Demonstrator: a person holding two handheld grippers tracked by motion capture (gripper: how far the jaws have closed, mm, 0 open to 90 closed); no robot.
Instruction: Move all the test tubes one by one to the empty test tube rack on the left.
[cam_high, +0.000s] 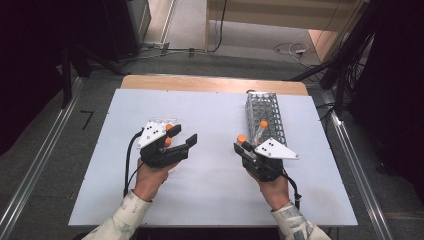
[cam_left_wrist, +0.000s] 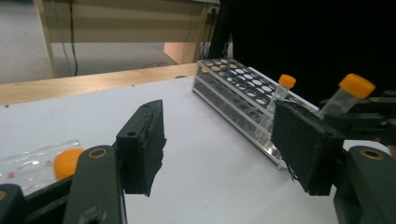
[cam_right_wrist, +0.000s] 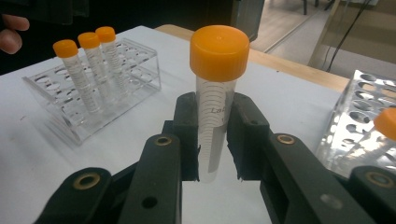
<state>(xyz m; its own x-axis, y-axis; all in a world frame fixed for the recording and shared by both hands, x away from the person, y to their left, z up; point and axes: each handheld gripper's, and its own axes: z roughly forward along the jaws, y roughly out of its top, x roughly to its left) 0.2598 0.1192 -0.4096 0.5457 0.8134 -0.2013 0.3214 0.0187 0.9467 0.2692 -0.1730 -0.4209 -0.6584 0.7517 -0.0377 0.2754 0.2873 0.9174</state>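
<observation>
Gripping a clear plastic tube with an orange screw cap upright between its black jaws, the right tool hovers over the white table, beside the long clear tube rack. Left tool stands open and empty near a small rack of orange-capped tubes.

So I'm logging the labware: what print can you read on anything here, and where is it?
"La": start of a printed word on the held tube, rest hidden by the right gripper.
Graduation marks on the rack tubes: too small to read.
Red marks on the lying tube: blurred.
</observation>
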